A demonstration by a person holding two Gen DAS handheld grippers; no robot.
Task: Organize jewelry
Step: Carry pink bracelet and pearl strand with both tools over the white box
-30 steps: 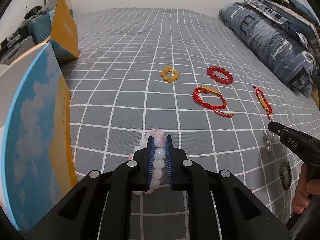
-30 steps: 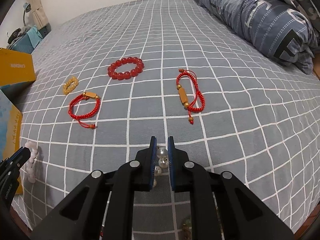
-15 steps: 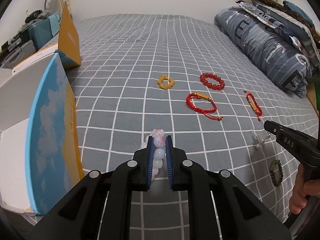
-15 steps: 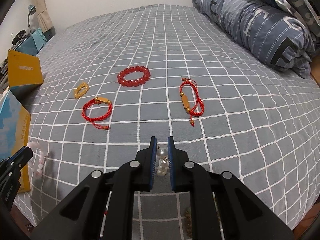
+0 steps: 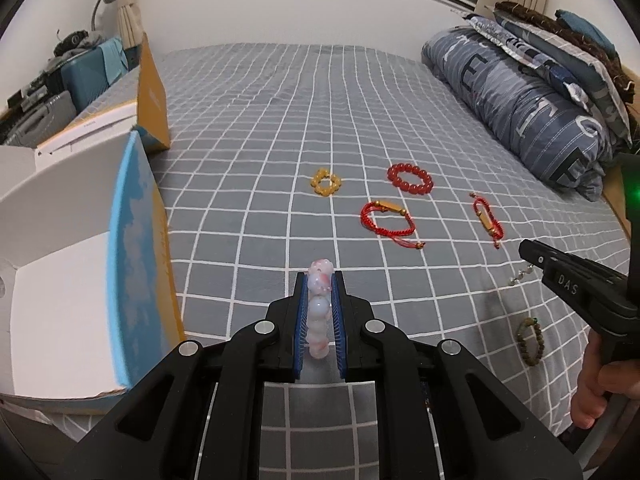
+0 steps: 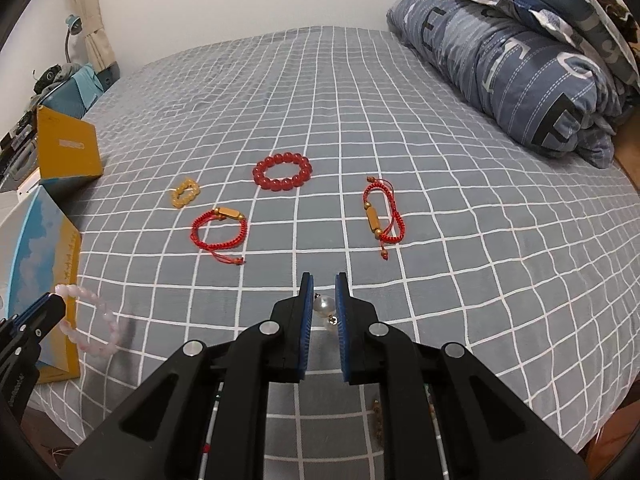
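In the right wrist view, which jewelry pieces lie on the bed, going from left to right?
Yellow bead bracelet → red cord bracelet → red bead bracelet → second red cord bracelet.

The left claw (image 5: pixel 319 280) is matt black plastic with ribbed blue pads and bright metal screw heads; between the pads sit the glossy, milky pink beads of a bracelet (image 5: pixel 319 308). The right claw (image 6: pixel 323 286) has the same finish and pinches a shiny pearl piece (image 6: pixel 324 305). Beyond both claws the bed (image 6: pixel 460 280) wears soft matt woven cloth. Ahead lie a glossy red bead bracelet (image 6: pixel 282 171) and braided red cord bracelets (image 6: pixel 219 229) with polished golden tubes
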